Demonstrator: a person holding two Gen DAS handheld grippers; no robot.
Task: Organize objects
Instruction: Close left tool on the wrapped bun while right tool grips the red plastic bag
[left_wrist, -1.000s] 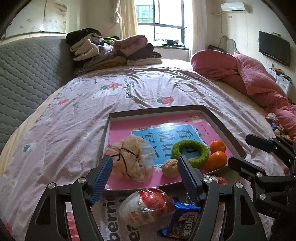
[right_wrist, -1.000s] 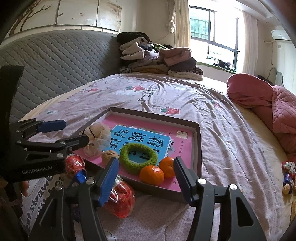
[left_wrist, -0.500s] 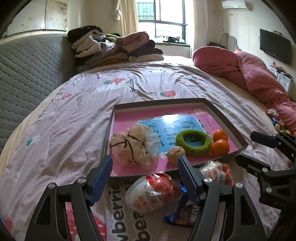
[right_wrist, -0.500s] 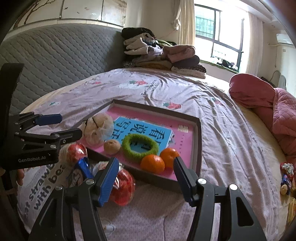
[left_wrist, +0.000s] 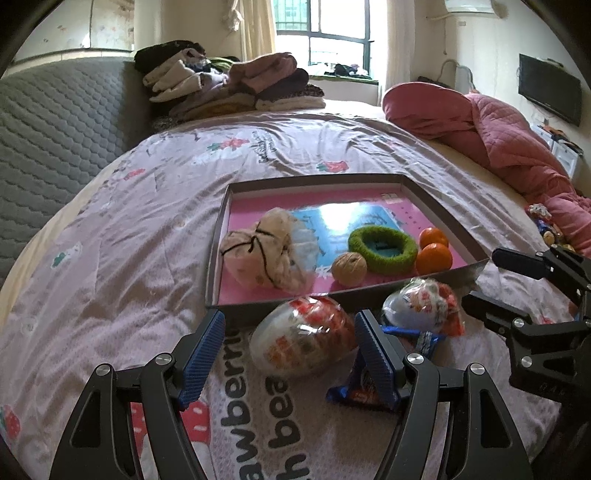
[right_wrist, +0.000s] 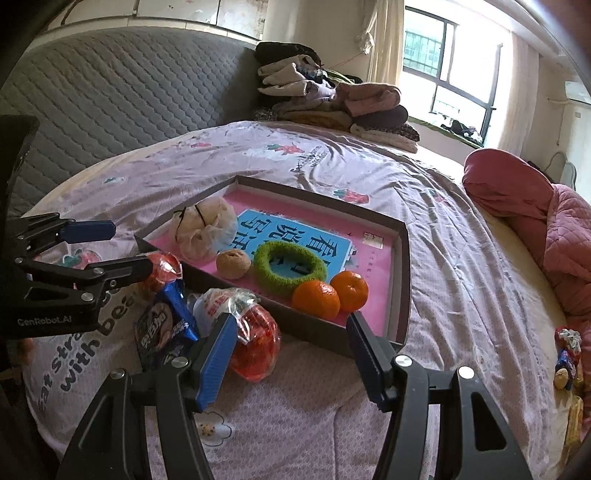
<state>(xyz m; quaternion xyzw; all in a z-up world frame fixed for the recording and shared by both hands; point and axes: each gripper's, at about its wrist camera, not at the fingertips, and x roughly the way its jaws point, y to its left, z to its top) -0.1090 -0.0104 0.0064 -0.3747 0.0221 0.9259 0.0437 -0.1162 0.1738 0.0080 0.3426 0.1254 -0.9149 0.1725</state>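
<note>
Glossy plastic egg wrapper (left_wrist: 303, 339), fuzzy green ring (left_wrist: 382, 249), matt cloth bedsheet (left_wrist: 110, 258)

The left gripper (left_wrist: 290, 354) points forward and down, its blue-padded jaws standing wide apart and gripping nothing. In the right wrist view it reaches in from the left edge, one finger above the other, tips apart. The right gripper (right_wrist: 291, 356) also tilts forward and down, jaws parted and empty. In the left wrist view its black fingers (left_wrist: 517, 262) enter from the right.
</note>
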